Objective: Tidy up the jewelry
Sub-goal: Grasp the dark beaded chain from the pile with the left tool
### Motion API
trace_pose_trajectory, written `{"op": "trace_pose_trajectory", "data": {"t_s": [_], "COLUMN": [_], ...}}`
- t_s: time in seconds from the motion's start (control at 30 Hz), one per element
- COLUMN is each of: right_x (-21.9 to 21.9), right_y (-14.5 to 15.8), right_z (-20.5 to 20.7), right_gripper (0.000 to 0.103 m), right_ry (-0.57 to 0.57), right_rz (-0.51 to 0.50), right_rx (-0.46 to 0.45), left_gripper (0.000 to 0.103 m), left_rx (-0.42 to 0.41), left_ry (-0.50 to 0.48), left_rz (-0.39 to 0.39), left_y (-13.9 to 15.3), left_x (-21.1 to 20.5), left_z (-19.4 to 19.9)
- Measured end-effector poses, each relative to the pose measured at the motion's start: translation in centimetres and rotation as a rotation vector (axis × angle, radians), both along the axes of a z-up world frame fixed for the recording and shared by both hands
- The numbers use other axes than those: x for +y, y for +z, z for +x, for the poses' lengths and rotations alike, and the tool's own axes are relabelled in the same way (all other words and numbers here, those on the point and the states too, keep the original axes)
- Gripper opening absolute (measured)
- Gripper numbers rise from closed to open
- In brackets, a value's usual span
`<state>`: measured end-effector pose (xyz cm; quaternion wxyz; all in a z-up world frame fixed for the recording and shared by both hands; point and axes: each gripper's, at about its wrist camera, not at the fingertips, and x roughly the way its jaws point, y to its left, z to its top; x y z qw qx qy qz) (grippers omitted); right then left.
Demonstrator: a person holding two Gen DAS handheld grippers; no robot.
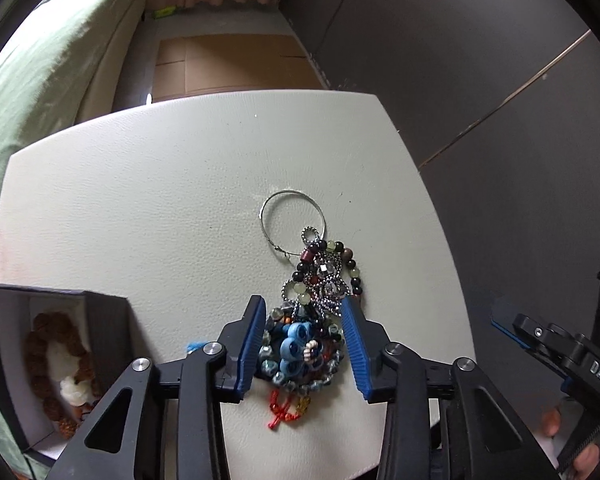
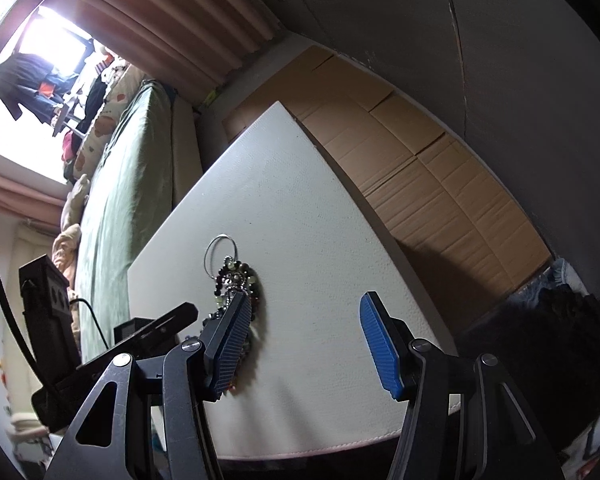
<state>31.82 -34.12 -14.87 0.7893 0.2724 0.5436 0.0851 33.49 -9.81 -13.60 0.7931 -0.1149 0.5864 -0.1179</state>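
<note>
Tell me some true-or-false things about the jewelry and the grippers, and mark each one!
1. The left gripper is open around the pile of beaded jewelry. True.
2. The thin silver hoop lies inside the box. False: it lies on the white table, at the pile's far end.
3. The open black box holds a brown bead bracelet. True.
4. The right gripper is squeezing a necklace. False: it is open and holds nothing.
5. The blue beads sit between the left gripper's blue pads. True.
</note>
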Motion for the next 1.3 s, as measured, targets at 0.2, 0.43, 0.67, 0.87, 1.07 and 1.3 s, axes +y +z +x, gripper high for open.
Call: {"op": "trace_pose_trajectory", "data": {"t_s": [0.2,0.43,0.67,0.87,1.07,1.3], "right_x": [-0.3,0.5,1.7,3.3,5.4,9.1], "right_y": [-0.5,-0.3,-0.4,-0.2,-0.5,-0.7], "right_z": [0.3,0.7,0.7,0.9,1.3,2.3], "right_gripper": [0.057,0.057,0.058,0.057,0.057,0.057], "right_ry": [-0.01,0.007,0.027,0.044,0.067,0.117], "right_rz": [-0.012,-0.022,-0.023,-0.032,-0.057,-0.134], "right_rx": [0.016,0.015,0.012,-0.006,-0.007,-0.016], "left_gripper": [0.033,0.008,0.008,0.008,0.008,0.008], "left_rx": [0.014,0.036,-0.047,-0.102,-0.147,-0.169], "left_ry": [0.002,-0.009,-0.031,-0.055,-0.061,-0.013], "left_rz": [0.014,0.018,-0.071,-0.147,-0.169,-0.177], "left_y": [-1.4,-3.1,0.6,4.0,6.3,7.2], "left_x": [-0.7,-0.7,0.4,1.2,2.8,6.3], "left_z": [1.1,1.5,-0.1,-1.8,-3.0,-3.3]}}
